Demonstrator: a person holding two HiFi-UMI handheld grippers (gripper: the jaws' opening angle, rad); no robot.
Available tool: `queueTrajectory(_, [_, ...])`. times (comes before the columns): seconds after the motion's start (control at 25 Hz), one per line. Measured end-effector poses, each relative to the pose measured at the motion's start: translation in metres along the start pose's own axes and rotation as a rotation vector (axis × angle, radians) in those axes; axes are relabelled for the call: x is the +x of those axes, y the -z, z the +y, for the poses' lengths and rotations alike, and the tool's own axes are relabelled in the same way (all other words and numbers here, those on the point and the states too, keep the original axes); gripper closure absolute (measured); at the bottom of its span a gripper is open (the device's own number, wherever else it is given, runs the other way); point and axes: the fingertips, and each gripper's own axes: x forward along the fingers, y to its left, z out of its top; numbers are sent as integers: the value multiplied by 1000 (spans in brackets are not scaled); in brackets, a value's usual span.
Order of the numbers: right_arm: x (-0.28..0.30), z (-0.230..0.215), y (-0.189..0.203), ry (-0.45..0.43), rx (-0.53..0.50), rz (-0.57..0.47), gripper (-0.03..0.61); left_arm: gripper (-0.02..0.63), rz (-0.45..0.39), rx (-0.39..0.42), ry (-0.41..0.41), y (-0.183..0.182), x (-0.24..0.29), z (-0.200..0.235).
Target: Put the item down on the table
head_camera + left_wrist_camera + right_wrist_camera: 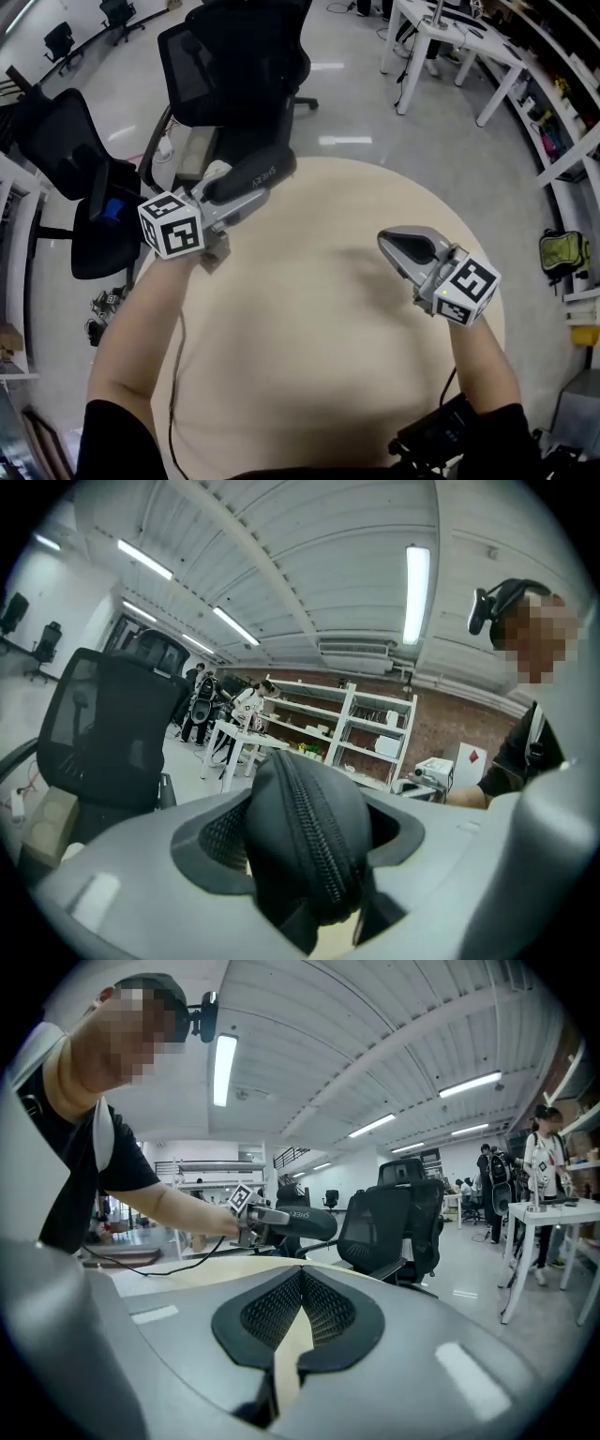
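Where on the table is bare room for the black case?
The round table is bare nearly throughout: widest between the left gripper and right gripper, and toward the person. Only its far-left edge is crowded, by office chairs.

Head view overhead above table point(319, 375), gripper views low, level

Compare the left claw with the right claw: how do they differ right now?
1. The left claw is clamped on a black zippered case; the right claw holds nothing.
2. The left claw's jaws stand apart around the case; the right claw's jaws meet at their tips.
3. The left claw is at the round table's far-left edge; the right claw is over its right part.
Both are grey and carry a marker cube.
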Motion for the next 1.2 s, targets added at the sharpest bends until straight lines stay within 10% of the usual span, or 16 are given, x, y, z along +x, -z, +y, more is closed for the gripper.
queueTrajectory(0.56, [51,-24,29,-101,-82,-26,563,310,224,433,83,86,131,53])
queueTrajectory(0.92, [44,-20,53,-91,-70,15,563,190,469,490,97,126,136,53])
queueTrajectory(1.2, [40,-21,52,-65,-60,16,563,149,435,400,71,116,123,58])
